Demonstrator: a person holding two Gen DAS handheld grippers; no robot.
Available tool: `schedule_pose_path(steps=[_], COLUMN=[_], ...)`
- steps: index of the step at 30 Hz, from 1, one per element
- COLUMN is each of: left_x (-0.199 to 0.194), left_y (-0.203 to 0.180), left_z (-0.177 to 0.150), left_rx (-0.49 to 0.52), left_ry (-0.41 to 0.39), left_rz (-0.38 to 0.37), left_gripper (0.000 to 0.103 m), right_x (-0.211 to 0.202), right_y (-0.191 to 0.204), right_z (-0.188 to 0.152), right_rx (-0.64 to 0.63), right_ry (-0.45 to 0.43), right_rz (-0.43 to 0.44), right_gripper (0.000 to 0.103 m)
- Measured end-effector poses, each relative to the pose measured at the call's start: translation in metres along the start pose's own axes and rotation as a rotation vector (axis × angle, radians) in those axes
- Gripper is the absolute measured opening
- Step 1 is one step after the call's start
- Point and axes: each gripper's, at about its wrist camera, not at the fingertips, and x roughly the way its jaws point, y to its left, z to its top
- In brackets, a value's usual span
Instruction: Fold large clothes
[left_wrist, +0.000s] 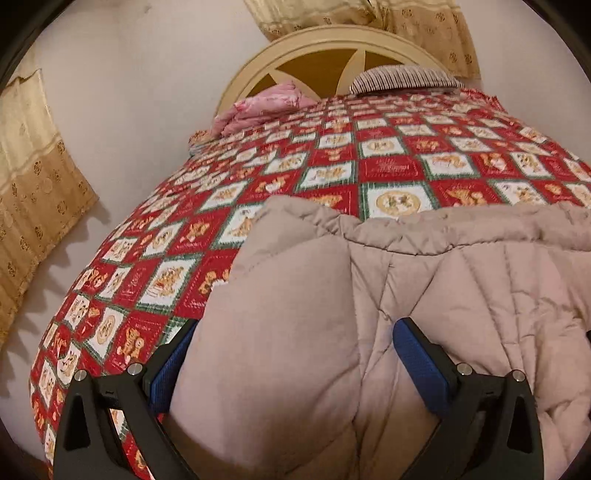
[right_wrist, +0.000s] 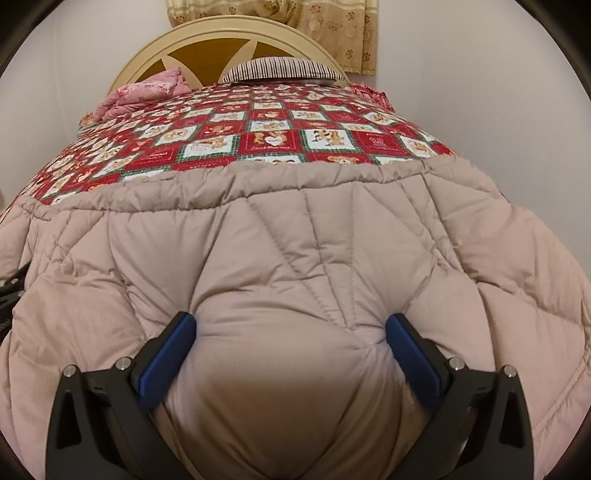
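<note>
Quilted beige coat (left_wrist: 406, 295) is spread across lower frame on the bed (left_wrist: 332, 166). Left gripper (left_wrist: 295, 354): jaws wide, fabric bulged between, not clamped. Right gripper (right_wrist: 291, 347): same. Grasp step judged underway; closing needed next.

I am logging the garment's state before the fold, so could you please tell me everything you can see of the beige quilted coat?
The beige quilted padded coat is puffy, with stitched diagonal and straight seams and a gathered, piped far edge. It lies spread across the near end of the bed, on the red patchwork teddy-bear bedspread. Its near part bulges up between the open jaws of the left gripper and of the right gripper, the blue pads pressing its sides. Sleeves and fastenings cannot be made out.
</note>
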Motion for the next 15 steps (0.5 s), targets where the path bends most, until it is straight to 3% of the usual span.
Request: schedule_pose_path(steps=[7,10,12,15], left_x=[0.013,0.014,0.013,0.013], left_y=[-0.001,0.001,0.001,0.001], left_z=[-0.002,-0.002,-0.003,-0.003], left_rx=[0.011,0.009,0.009,0.012], left_ry=[0.024,0.023,0.022,0.021], left_rz=[0.010,0.008,0.009,0.013], left_gripper=[0.102,0.102,0.102,0.102], right_x=[-0.002,-0.022,-0.045,-0.061], right_y=[-0.005,-0.014,-0.029,-0.069], right_z=[0.005,0.015,0.024,0.042], right_rx=[0.004,-0.050,-0.089,-0.080], right_ry=[0.021,0.038,-0.028,-0.128], right_rz=[0.049,0.168,0.174,0.100], right_gripper=[0.103,0.103,0.103,0.103])
